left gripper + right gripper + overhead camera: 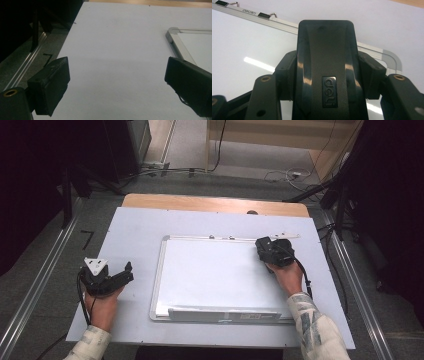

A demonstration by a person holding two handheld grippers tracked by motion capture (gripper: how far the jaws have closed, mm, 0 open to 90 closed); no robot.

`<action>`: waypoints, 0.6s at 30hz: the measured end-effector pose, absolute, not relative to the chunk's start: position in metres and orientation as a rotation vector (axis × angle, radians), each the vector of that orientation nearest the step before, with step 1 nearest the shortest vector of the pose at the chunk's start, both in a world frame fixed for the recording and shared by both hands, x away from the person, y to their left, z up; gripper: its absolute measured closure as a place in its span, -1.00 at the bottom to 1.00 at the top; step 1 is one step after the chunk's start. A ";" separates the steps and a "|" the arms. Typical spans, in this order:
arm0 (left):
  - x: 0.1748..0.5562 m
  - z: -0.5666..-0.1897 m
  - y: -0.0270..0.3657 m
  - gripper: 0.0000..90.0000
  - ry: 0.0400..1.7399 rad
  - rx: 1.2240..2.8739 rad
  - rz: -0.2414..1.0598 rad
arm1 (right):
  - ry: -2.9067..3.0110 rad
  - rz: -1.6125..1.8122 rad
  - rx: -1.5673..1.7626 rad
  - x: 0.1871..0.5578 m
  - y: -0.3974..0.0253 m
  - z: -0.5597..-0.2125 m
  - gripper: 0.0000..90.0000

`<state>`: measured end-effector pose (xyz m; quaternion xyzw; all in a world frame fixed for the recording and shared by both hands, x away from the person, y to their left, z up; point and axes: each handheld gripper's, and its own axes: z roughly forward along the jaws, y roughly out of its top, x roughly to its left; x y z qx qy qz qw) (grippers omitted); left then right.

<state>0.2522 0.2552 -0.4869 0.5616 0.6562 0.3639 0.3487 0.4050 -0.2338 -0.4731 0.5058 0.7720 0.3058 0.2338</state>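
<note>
Over on the right, the right gripper (pixel 270 251) sits near the far right corner of the whiteboard (pixel 210 275), its jaws pressed in on both flanks of a black eraser (pixel 325 65); the right gripper view shows that glossy block squeezed between the two jaws, a small embossed badge on its back. The eraser lies over the white writing surface, close to the rounded grey corner piece (pixel 392 59) of the frame. Whether it actually touches the surface I cannot tell from where I stand. The person's right hand (pixel 288 276) wraps the gripper from behind, a patterned sleeve (pixel 315 327) trailing toward the table's near edge.

The left gripper (pixel 122 275) is well apart from the board, off to its left, above the pale table cover (pixel 135 227). Its jaws stand wide with nothing between them, as the left gripper view makes plain: bare cover between the two black pads, and the board's near-left corner at the right edge.

The whiteboard lies flat in the middle of the cover, its tray (pixel 222 315) along the near side.
</note>
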 end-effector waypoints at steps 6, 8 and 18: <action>0.252 -0.487 0.255 -0.86 1.700 1.455 0.943 | 2.081 0.828 1.419 0.401 -0.239 -0.469 -0.14; 0.252 -0.486 0.255 -0.86 1.700 1.454 0.942 | 2.065 0.821 1.437 0.401 -0.241 -0.469 -0.14; 0.252 -0.486 0.254 -0.86 1.696 1.457 0.941 | 1.928 0.728 1.579 0.407 -0.244 -0.472 -0.14</action>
